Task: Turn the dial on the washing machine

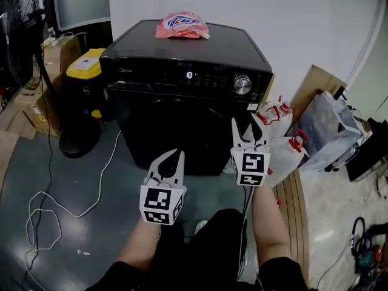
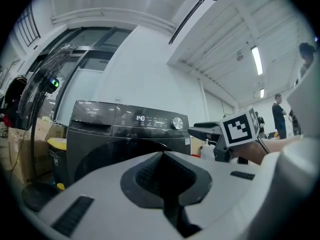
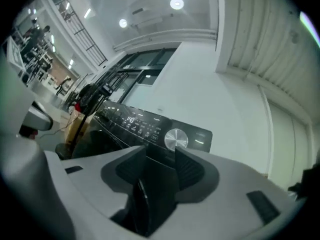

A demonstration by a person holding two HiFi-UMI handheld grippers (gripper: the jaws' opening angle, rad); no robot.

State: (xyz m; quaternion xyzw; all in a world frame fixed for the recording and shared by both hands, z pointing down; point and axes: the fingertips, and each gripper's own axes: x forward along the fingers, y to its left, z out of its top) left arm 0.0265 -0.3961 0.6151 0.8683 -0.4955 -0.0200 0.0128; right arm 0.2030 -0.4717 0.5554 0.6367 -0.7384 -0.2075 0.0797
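The left gripper (image 2: 163, 156) has its jaws pressed together with nothing between them; in the head view it hangs low before the dark door of the washer (image 1: 182, 59), well apart from it. The right gripper (image 3: 159, 156) has its jaws spread and the gap between the pads is bare. It sits higher and further right than the left one, and in its own view the dial (image 3: 176, 138) shows just above and beyond the gap, not touched by either pad. In the head view the dial (image 1: 242, 84) is a silver knob at the right end of the washer's front panel, right of the lit display (image 1: 189, 75). A pink pouch (image 1: 181, 25) lies closed on the washer's top, at the middle of its back edge. On the floor (image 1: 91, 223) by the washer's left side stands a black bin (image 1: 83, 77) with its yellow lid shut, so what it holds is hidden. Behind the bin is a cardboard box (image 1: 57, 56), its contents too small to tell. Off the washer's right front corner stand two pale jugs (image 1: 273, 115) with red tops; how full they are I cannot tell. Just beyond them slumps a grey plastic bag (image 1: 324, 129), bulging, its load unclear. A fan (image 1: 21, 35) stands at the far left, and a white cable (image 1: 48, 211) loops across the floor.
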